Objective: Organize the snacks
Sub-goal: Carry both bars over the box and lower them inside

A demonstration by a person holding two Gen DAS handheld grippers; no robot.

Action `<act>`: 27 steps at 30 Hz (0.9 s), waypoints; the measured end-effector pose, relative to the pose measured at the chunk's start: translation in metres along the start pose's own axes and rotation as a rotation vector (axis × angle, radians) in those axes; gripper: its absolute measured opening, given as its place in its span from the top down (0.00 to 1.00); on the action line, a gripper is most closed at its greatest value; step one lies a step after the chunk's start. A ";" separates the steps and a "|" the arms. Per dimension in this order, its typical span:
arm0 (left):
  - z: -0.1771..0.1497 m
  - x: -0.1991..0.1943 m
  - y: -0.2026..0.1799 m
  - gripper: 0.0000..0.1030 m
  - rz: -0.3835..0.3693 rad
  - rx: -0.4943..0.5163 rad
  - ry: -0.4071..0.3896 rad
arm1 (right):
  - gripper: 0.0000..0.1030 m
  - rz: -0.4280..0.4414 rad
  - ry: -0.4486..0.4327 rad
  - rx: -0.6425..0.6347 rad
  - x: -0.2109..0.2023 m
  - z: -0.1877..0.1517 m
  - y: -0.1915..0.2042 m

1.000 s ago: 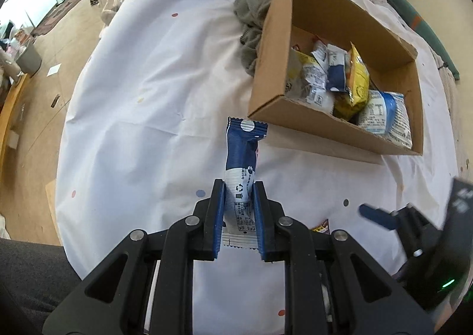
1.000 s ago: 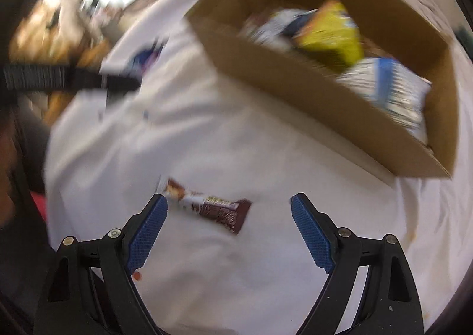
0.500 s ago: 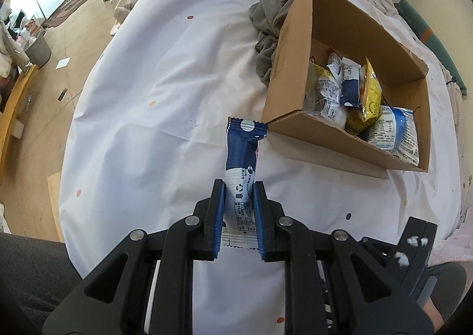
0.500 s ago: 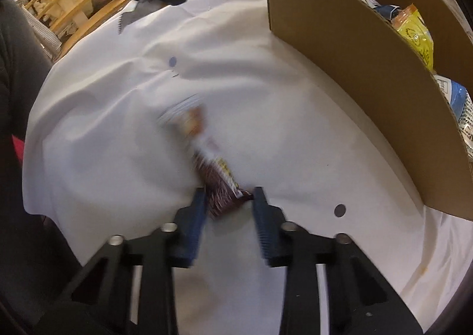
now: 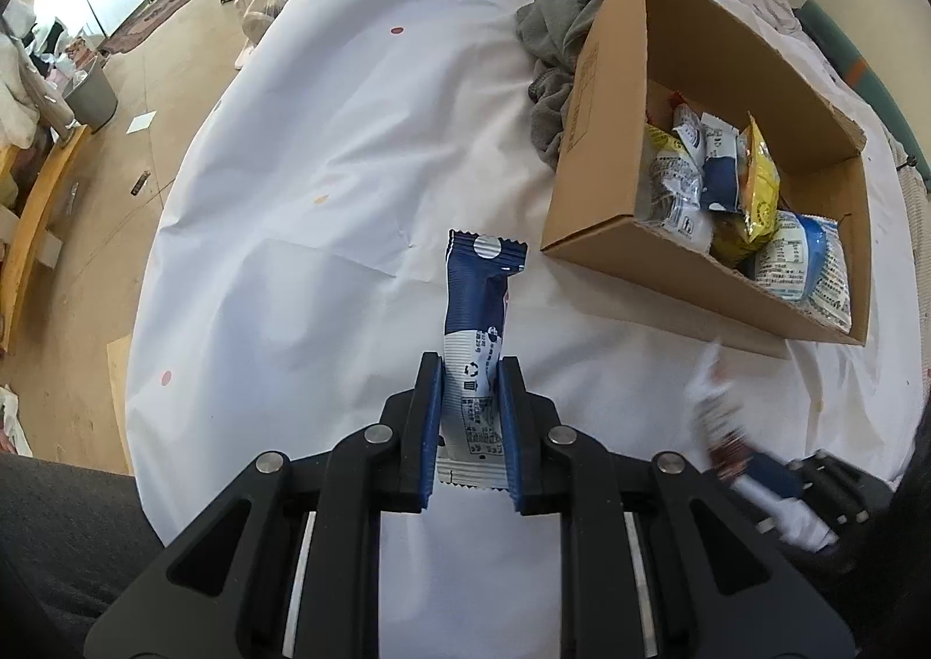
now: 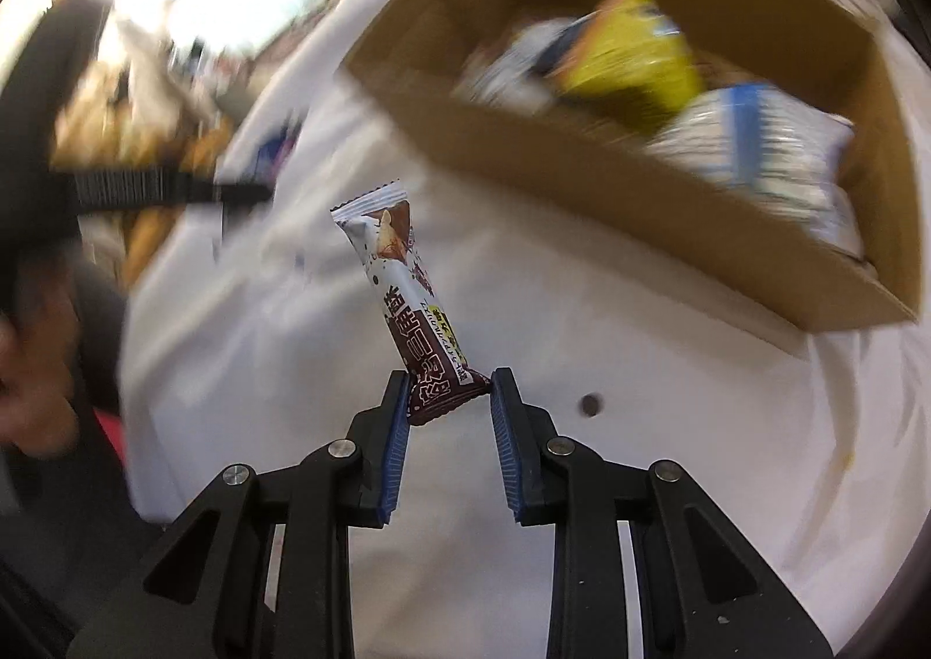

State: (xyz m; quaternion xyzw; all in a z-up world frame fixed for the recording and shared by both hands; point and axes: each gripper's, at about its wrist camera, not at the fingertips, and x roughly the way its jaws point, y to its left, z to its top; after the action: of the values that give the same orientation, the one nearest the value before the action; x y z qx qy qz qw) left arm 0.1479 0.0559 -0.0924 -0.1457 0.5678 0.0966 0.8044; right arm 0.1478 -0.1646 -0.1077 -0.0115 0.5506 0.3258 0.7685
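Note:
My left gripper (image 5: 470, 397) is shut on a blue and white snack bar (image 5: 480, 309) and holds it above the white tablecloth (image 5: 326, 205). My right gripper (image 6: 448, 397) is shut on a brown and white chocolate bar (image 6: 407, 298), lifted off the cloth; it shows blurred at the lower right of the left wrist view (image 5: 721, 426). An open cardboard box (image 5: 605, 146) with several snack packets (image 5: 745, 181) lies ahead and to the right; in the right wrist view the box (image 6: 582, 170) is blurred, ahead and above.
A grey cloth (image 5: 553, 53) is bunched against the box's far left side. The table's left edge drops to a wooden floor (image 5: 145, 146) with a bin and washing machines. My dark-clothed lap (image 5: 64, 542) is at the lower left.
The right gripper closed on the chocolate bar and lifted it off the cloth, swinging toward the box. The left gripper keeps holding the blue bar and has risen slightly.

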 end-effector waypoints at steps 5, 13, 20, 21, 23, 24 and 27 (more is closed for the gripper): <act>-0.002 -0.005 -0.008 0.85 0.005 0.024 -0.054 | 0.72 0.049 -0.107 0.127 -0.025 0.010 -0.023; -0.005 -0.031 -0.016 0.85 -0.033 0.049 -0.171 | 0.72 0.145 -0.199 0.150 -0.044 0.024 -0.004; 0.012 -0.064 -0.031 0.85 -0.104 0.077 -0.210 | 0.72 0.253 -0.346 0.225 -0.086 0.034 -0.026; 0.016 -0.068 -0.035 0.85 -0.109 0.089 -0.221 | 0.72 0.260 -0.375 0.257 -0.092 0.036 -0.033; 0.026 -0.075 -0.043 0.85 -0.118 0.113 -0.241 | 0.72 0.268 -0.426 0.329 -0.104 0.039 -0.051; 0.031 -0.077 -0.047 0.85 -0.123 0.122 -0.249 | 0.72 0.263 -0.449 0.371 -0.110 0.040 -0.062; 0.049 -0.079 -0.057 0.85 -0.129 0.144 -0.261 | 0.72 0.254 -0.497 0.471 -0.122 0.041 -0.092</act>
State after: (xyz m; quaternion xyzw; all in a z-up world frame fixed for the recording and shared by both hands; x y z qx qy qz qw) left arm 0.1825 0.0201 0.0041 -0.1099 0.4536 0.0218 0.8842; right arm 0.2069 -0.2811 -0.0186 0.3136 0.4042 0.2758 0.8138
